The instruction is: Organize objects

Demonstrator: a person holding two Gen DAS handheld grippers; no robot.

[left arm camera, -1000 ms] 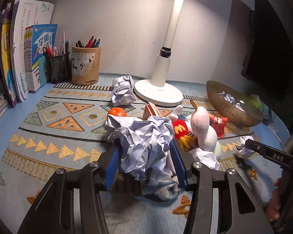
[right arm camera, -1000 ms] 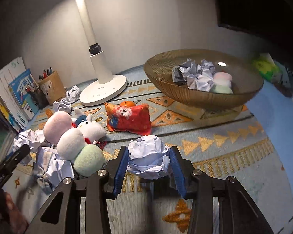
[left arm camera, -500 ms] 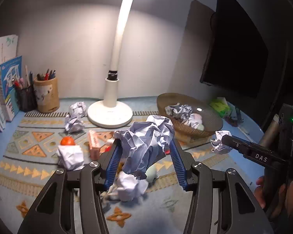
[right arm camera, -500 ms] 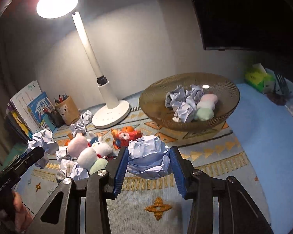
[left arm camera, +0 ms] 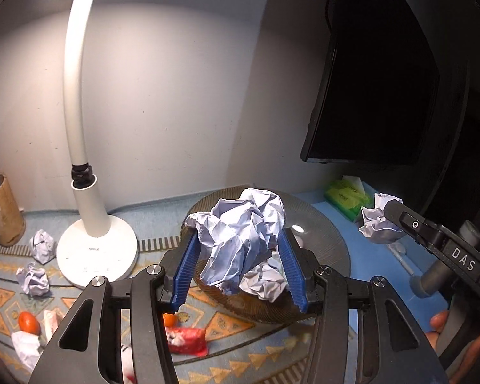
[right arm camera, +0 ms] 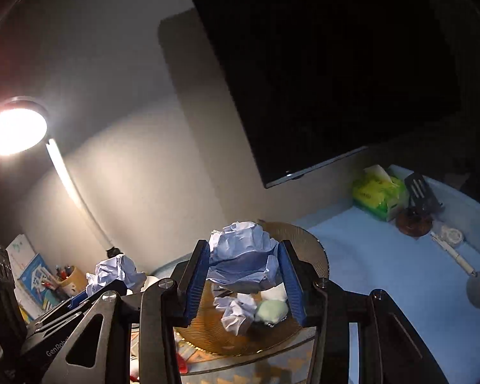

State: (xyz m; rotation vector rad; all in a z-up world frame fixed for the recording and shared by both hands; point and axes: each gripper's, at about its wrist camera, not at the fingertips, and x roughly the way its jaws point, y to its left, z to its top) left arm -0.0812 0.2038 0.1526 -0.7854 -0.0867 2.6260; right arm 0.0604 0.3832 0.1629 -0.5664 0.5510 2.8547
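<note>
My left gripper is shut on a large crumpled paper ball and holds it in the air over the near rim of the woven brown bowl. The same ball shows at the left of the right wrist view. My right gripper is shut on a smaller crumpled paper ball, also above the bowl. From the left wrist view that ball hangs to the right of the bowl's far rim. Inside the bowl lie another paper ball and a pale green soft ball.
A white desk lamp stands left of the bowl, with a pen cup further left. Loose paper balls, an orange and a red toy lie on the patterned mat. A green tissue pack and a dark monitor are at right.
Both grippers have lifted their paper balls off the mat and carried them up and toward the bowl. They now hang over it, and the toys have dropped out of the middle of view.
</note>
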